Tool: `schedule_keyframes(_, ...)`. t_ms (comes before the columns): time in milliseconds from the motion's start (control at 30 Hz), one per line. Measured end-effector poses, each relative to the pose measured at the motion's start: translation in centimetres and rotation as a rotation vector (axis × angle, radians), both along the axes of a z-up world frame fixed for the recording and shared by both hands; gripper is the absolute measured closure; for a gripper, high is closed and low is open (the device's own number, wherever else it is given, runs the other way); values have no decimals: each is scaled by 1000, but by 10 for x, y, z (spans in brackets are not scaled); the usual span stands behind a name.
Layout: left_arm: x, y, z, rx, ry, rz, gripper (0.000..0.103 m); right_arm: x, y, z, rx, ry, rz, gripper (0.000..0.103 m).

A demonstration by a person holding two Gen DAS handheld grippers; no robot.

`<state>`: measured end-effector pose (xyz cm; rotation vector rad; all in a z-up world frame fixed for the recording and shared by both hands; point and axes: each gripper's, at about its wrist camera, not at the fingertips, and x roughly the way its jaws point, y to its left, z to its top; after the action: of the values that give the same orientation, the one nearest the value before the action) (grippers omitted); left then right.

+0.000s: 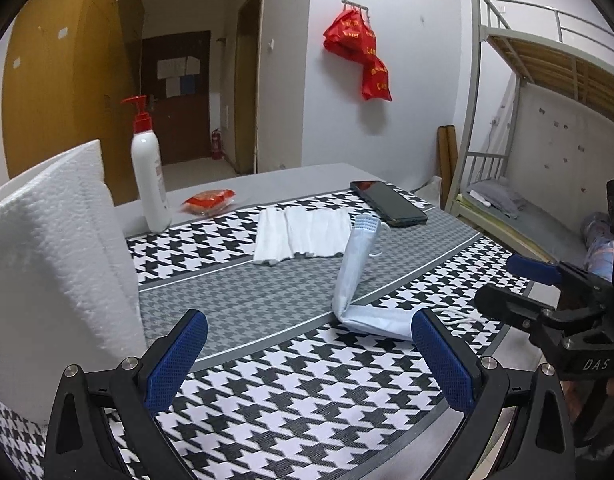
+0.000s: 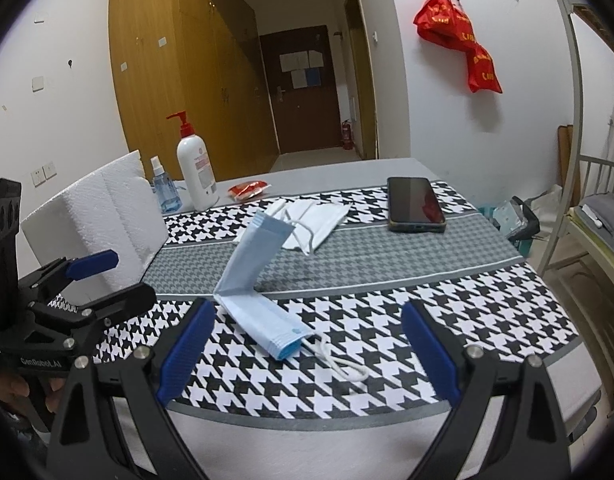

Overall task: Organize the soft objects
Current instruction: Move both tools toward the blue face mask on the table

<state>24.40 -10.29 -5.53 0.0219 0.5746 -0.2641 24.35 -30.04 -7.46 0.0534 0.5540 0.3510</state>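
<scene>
A light blue face mask (image 1: 353, 276) lies half folded on the houndstooth cloth, one half flat and the other half standing up; it also shows in the right wrist view (image 2: 253, 284). A white mask (image 1: 303, 234) lies flat behind it, also in the right wrist view (image 2: 311, 220). My left gripper (image 1: 309, 360) is open and empty, just in front of the blue mask. My right gripper (image 2: 307, 352) is open and empty, with the mask's near end and white ear loop (image 2: 343, 364) between its fingers. Each gripper shows at the edge of the other's view.
A white foam box (image 1: 55, 264) stands at the left. A white pump bottle (image 1: 149, 176), a small blue spray bottle (image 2: 165, 188) and a red packet (image 1: 209, 201) sit at the back. A black phone (image 1: 389, 203) lies at the back right. A bunk bed (image 1: 547, 120) stands right of the table.
</scene>
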Motion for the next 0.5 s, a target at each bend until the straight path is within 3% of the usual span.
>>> schedule_keyframes(500,31,-23,-10,-3,94,-25,1,8,-24,-8,18,18,-17,7)
